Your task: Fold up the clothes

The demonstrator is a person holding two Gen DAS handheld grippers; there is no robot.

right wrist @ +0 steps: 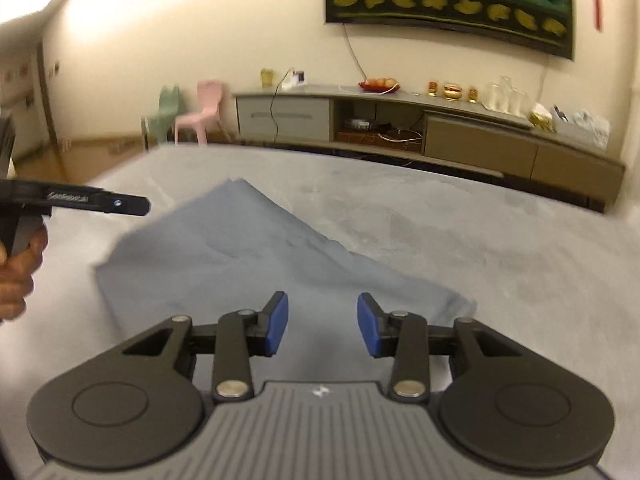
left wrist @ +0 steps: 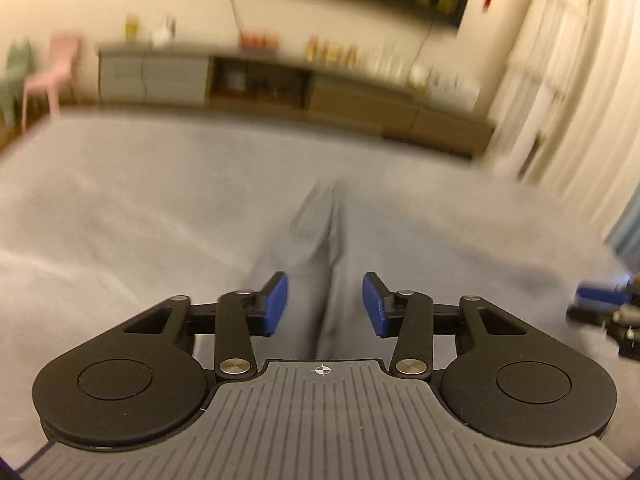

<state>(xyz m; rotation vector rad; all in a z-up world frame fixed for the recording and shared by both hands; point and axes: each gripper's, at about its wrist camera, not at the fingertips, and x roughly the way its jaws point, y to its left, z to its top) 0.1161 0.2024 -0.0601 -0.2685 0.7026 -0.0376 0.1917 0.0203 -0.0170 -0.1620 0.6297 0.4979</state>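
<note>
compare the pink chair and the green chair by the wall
The pink chair stands nearer the cabinet; the green chair stands further left, beside it. The pink chair shows whole; the green chair is partly hidden behind it. Both look like small moulded chairs on the wooden floor.

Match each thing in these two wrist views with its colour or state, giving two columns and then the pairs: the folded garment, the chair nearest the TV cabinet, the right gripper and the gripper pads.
Things:
1. folded garment
2. chair nearest the TV cabinet
3. right gripper
4. gripper pads

Colour or state:
A. pink
B. open, nothing between the jaws
C. blue-grey, lying flat on the grey cover
D. bright blue

Pairs: 1-C, 2-A, 3-B, 4-D
</note>
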